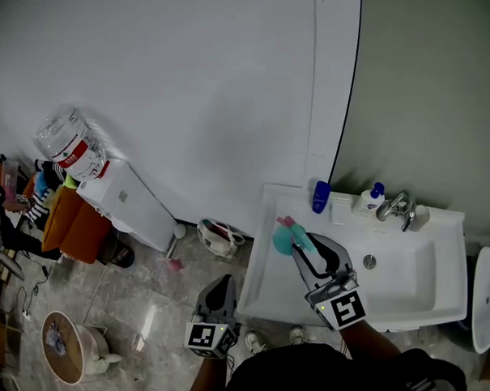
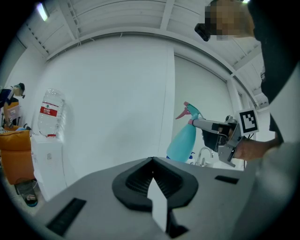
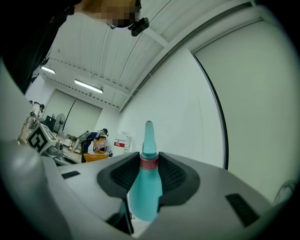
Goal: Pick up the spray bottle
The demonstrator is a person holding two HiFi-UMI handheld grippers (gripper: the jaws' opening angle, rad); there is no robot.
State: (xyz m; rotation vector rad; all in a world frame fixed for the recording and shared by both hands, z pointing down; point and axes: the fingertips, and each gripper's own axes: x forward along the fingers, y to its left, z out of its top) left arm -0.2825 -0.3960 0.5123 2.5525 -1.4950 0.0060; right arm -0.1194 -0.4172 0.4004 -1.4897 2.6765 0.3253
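A teal spray bottle (image 1: pixel 282 239) with a pink trigger hangs above the left rim of the white sink (image 1: pixel 264 271). My right gripper (image 1: pixel 300 243) is shut on it. In the right gripper view the black pads (image 3: pixel 171 174) clamp the spray bottle (image 3: pixel 146 187) at its neck, just under the pink collar, and the nozzle points up. My left gripper (image 1: pixel 221 293) hovers lower left over the floor beside the sink, shut with nothing in it. The left gripper view has its fingertips (image 2: pixel 152 161) meeting, and the spray bottle (image 2: pixel 183 140) hangs upright in the right gripper (image 2: pixel 213 129) ahead of them.
On the sink's back ledge stand a blue bottle (image 1: pixel 320 196), a white soap bottle (image 1: pixel 371 199) and the faucet (image 1: pixel 397 207). A water dispenser (image 1: pixel 132 205) stands by the wall at left, with an orange seat and a person (image 1: pixel 2 205) beyond. A toilet (image 1: pixel 489 297) is at the right.
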